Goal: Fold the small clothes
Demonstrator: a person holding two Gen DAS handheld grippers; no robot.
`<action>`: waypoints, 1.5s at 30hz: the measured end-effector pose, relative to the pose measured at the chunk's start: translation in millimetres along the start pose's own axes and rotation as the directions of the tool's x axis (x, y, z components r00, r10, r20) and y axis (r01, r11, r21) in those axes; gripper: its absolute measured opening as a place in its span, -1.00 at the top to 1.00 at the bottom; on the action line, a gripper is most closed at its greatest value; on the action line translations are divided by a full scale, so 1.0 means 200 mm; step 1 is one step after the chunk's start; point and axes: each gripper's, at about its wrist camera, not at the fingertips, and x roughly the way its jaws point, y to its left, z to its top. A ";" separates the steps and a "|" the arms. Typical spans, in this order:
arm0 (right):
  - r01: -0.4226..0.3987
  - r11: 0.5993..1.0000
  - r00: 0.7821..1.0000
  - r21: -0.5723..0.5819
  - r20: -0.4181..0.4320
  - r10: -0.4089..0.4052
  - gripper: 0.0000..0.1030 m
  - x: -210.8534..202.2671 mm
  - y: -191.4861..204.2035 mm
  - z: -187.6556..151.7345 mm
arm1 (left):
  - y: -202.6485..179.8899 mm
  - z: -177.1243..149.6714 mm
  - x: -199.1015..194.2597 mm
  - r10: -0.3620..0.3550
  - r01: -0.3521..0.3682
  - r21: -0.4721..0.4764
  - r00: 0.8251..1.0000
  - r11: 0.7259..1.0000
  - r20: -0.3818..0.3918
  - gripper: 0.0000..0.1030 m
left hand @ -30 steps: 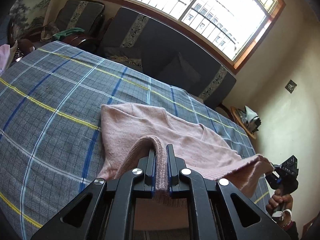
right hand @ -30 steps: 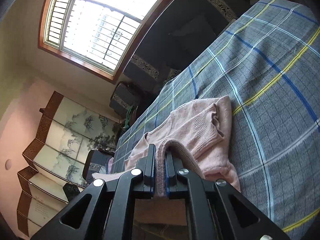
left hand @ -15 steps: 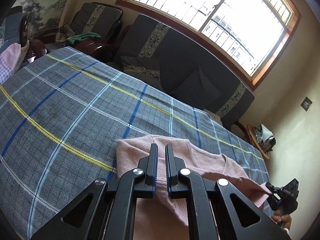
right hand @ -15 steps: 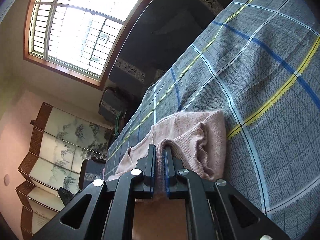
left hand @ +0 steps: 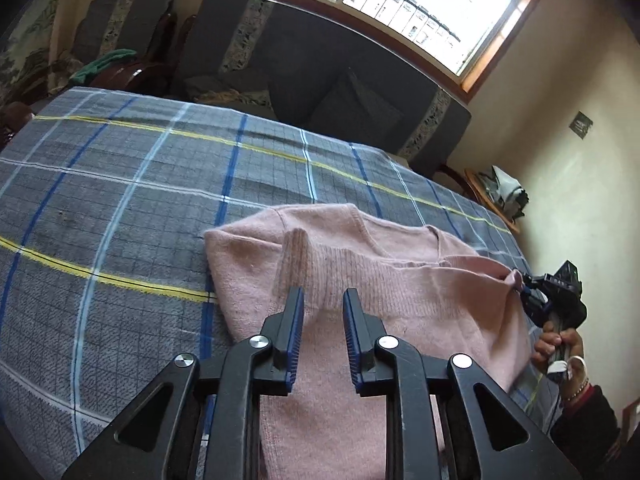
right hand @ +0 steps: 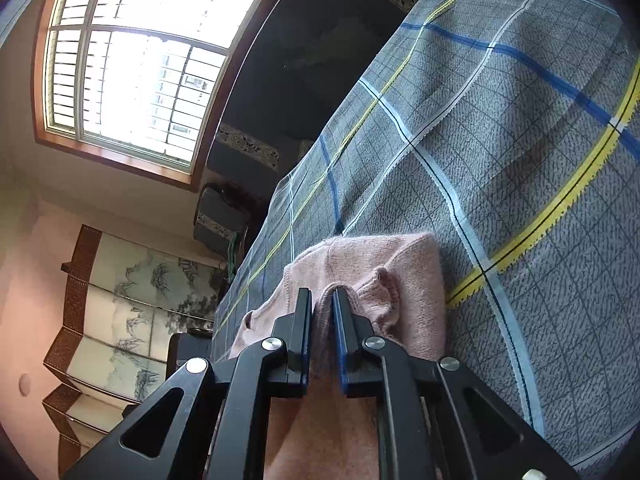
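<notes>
The pink sweater (left hand: 360, 280) lies on the plaid blanket (left hand: 120, 200), folded over on itself, with a ribbed band across its upper layer. A second ago the left gripper (left hand: 322, 304) was clamped on a fold of knit held up off the blanket; half a second ago its jaws were nearly together with the cloth already lying below them. Now the jaws stand clearly apart with nothing between them, and they hang over the sweater just short of a ribbed cuff (left hand: 294, 256) that sticks up from the left part of the garment. The sweater has gone from draped and lifted to lying flat under this gripper.

The right gripper (right hand: 322, 300) has changed less. In both earlier views it pinched a ridge of pink knit, and it still does: its jaws are close together with a thin fold of the sweater (right hand: 400, 264) between the blue pads. In the left wrist view the same gripper (left hand: 524, 288) shows at the sweater's far right corner, the cloth pulled to a point at its tip, with the right hand (left hand: 558, 344) around its handle. That corner sat higher a second ago and is now near the blanket

Behind the blanket are a dark sofa (left hand: 320, 64) and a bright window (left hand: 400, 0); a folding screen (right hand: 120, 300) shows in the right wrist view
</notes>
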 end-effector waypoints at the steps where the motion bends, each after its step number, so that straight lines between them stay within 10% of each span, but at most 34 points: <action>1: -0.013 1.000 1.000 0.011 -0.004 0.013 0.71 -0.01 -0.01 0.00 | 0.01 0.00 0.03 -0.024 0.024 -0.012 1.000 1.000 -0.018 0.47; 15: 0.034 0.987 0.999 -0.157 -0.024 -0.038 0.16 -0.25 -0.01 -0.08 | 0.01 0.03 0.28 0.060 -0.052 0.102 0.995 0.993 -0.076 0.18; 19: 0.071 0.972 0.993 -0.223 -0.079 -0.090 0.16 -0.23 0.01 -0.19 | 0.02 0.05 0.26 0.087 -0.080 0.113 0.995 0.990 -0.055 0.84; 22: 0.114 0.954 0.983 -0.279 -0.110 -0.149 0.25 -0.23 0.01 -0.31 | 0.05 0.09 0.20 0.088 -0.087 0.066 0.996 0.994 -0.006 0.88; 26: 0.126 0.935 0.978 -0.330 -0.119 -0.174 0.84 -0.30 0.00 -0.44 | 0.11 0.17 0.08 0.111 -0.111 -0.010 0.988 0.994 0.106 0.91; 36: 0.136 0.958 0.980 -0.253 -0.109 -0.168 0.74 -0.43 -0.10 -0.45 | 0.12 0.12 0.14 0.063 -0.063 0.018 0.997 0.998 0.034 0.86; 41: 0.175 0.894 0.980 -0.413 -0.011 -0.198 0.48 -0.36 0.19 -0.34 | 0.09 0.11 0.19 -0.038 0.038 0.006 0.998 0.999 -0.041 0.30; 45: 0.173 0.765 0.970 -0.620 -0.030 -0.243 0.32 -0.07 0.49 -0.32 | 0.06 0.09 0.20 -0.065 0.066 0.025 0.997 0.997 -0.047 0.21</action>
